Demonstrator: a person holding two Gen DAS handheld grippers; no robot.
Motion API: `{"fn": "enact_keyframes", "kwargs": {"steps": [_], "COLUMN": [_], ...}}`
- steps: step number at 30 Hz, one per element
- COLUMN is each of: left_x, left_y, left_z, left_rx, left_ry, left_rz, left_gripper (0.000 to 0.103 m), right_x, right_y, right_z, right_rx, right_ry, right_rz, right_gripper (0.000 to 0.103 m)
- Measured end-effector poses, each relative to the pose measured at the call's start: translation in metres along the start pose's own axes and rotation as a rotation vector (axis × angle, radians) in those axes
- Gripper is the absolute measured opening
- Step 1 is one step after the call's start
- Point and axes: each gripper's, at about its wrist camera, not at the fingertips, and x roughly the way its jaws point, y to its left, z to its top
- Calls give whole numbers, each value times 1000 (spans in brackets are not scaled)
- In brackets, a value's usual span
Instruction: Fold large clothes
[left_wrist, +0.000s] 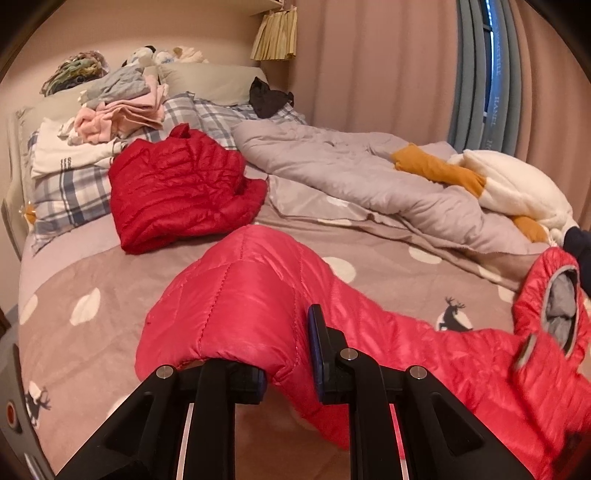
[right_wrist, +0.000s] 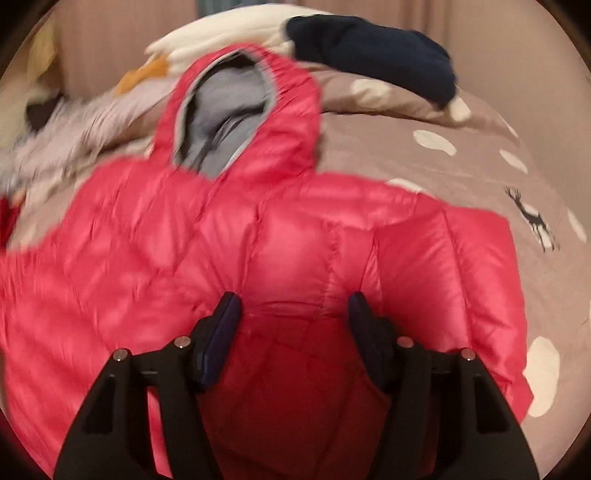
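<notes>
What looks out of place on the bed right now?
The black garment lies crumpled alone by the pillows, apart from the folded pile. The pink jacket is half lifted, its hood gaping; normal mid-fold.

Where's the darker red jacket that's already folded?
In the left wrist view, the folded red jacket lies left of centre on the bed, beside the plaid pillow.

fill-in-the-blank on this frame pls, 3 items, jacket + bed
1. The left claw has a sleeve of the pink jacket between its ____.
2. The jacket's hood has a ____ lining.
3. A folded dark red jacket lies on the ____.
4. The right claw is ____.

Missing words: fingers; grey; bed; open
</notes>
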Motion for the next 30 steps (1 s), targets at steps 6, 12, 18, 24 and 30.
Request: {"fn": "enact_keyframes", "kwargs": {"steps": [6, 12, 18, 24, 30], "left_x": [-18, -50, -70, -81, -86], "left_y": [-42, -96, -144, -185, -207], "left_z": [-6, -15, -32, -65, -94], "left_rx": [130, 295, 310, 341, 352], "left_ry": [-35, -88, -55, -17, 1], "left_rz": [-13, -80, -230, -271, -188], "left_gripper": [15, 15, 15, 15, 16], "right_x": [-5, -49, -108, -127, -131], "right_y": [-12, -43, -88, -123, -149], "right_z": [-8, -5, -3, -14, -31], "right_rx": [20, 163, 214, 236, 321], "right_ry": [-13, -27, -154, -181, -153], "right_rz": [49, 87, -46, -176, -169], "right_gripper": [62, 64, 77, 78, 78]}}
